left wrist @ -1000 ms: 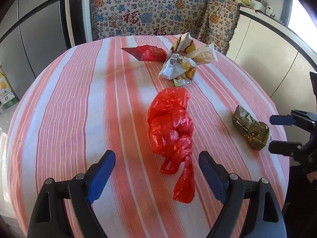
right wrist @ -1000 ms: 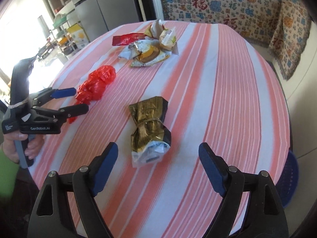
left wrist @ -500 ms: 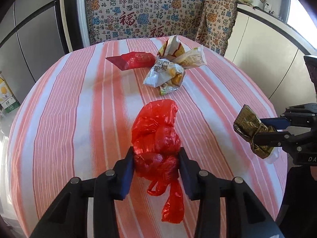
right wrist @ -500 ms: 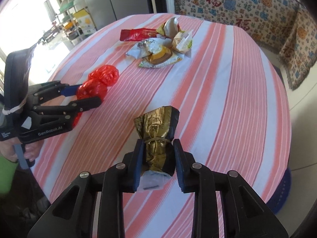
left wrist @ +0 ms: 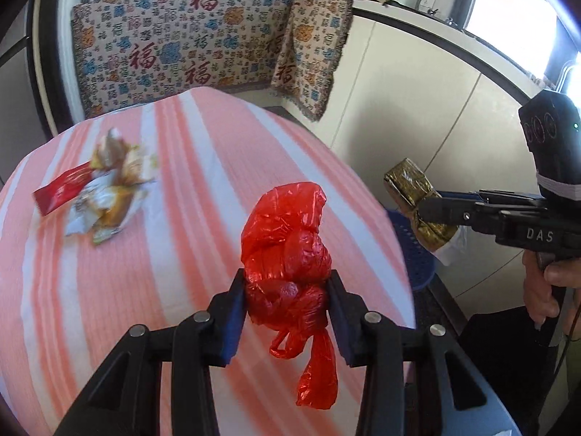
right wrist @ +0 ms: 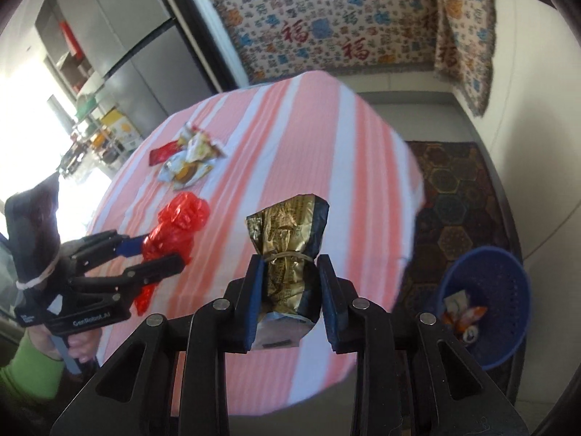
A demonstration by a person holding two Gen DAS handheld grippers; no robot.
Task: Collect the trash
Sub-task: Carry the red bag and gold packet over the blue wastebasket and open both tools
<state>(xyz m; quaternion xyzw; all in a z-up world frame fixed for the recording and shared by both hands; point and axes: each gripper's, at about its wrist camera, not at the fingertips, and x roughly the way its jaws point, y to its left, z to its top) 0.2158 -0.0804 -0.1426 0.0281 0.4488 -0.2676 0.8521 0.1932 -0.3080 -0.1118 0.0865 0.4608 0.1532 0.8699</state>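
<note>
My left gripper (left wrist: 287, 290) is shut on a crumpled red plastic bag (left wrist: 287, 239) and holds it in the air above the striped table (left wrist: 109, 290). My right gripper (right wrist: 288, 276) is shut on a gold foil packet (right wrist: 290, 232) tied with a rubber band, lifted off the table. The packet (left wrist: 414, 189) and right gripper (left wrist: 432, 207) also show in the left wrist view. The red bag (right wrist: 174, 229) and left gripper (right wrist: 152, 254) show in the right wrist view. A pile of snack wrappers (left wrist: 105, 196) with a red wrapper (left wrist: 61, 189) lies on the table.
A blue mesh trash basket (right wrist: 486, 290) stands on the floor to the right of the table, with some wrappers inside. It also shows in the left wrist view (left wrist: 417, 254). A patterned sofa cover (left wrist: 181, 43) is behind the table. A rug (right wrist: 461, 189) lies on the floor.
Both grippers closed on their items and lifted them off the table. Both have since swung right and back, bringing the blue basket into view.
</note>
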